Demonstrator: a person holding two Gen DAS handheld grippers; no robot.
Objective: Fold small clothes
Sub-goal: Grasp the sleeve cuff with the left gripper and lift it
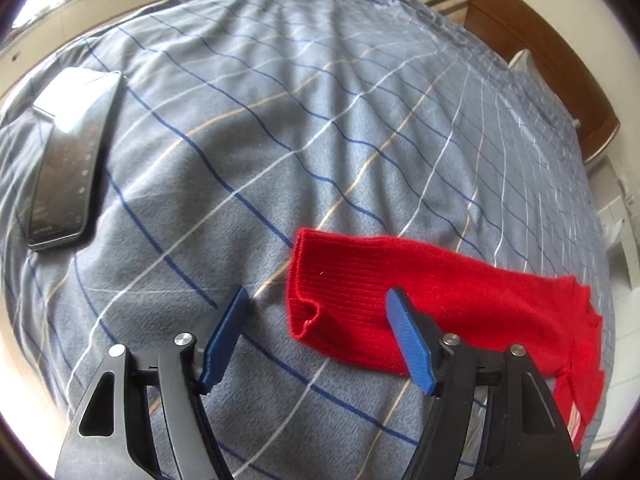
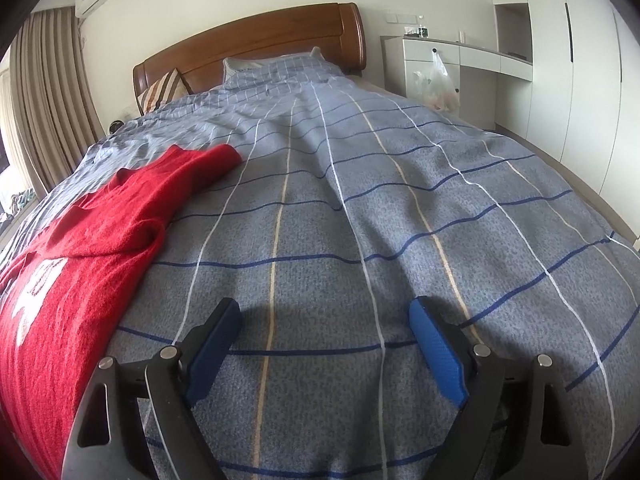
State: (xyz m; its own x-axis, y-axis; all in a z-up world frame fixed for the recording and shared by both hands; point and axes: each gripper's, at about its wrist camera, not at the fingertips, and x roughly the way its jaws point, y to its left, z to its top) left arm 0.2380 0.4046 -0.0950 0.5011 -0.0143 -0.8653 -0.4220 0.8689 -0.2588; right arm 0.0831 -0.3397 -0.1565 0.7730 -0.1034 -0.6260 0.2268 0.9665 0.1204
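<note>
A small red knitted sweater (image 1: pixel 460 304) lies flat on the grey checked bedspread (image 1: pixel 320 120). In the left wrist view one sleeve stretches left, its ribbed cuff (image 1: pixel 316 280) just ahead of my left gripper (image 1: pixel 318 300). That gripper is open and empty, hovering over the cuff, its right finger (image 1: pixel 408 336) above the sleeve. In the right wrist view the sweater (image 2: pixel 80 248) lies at the left, with a white print and a sleeve reaching toward the headboard. My right gripper (image 2: pixel 324 312) is open and empty over bare bedspread (image 2: pixel 360 220), to the right of the sweater.
A dark phone or remote (image 1: pixel 68 160) lies on the bed at the far left. A wooden headboard (image 2: pixel 256 40) with pillows (image 2: pixel 276 70) stands at the far end. A white desk and cabinets (image 2: pixel 460 68) line the right wall; curtains (image 2: pixel 44 92) hang at the left.
</note>
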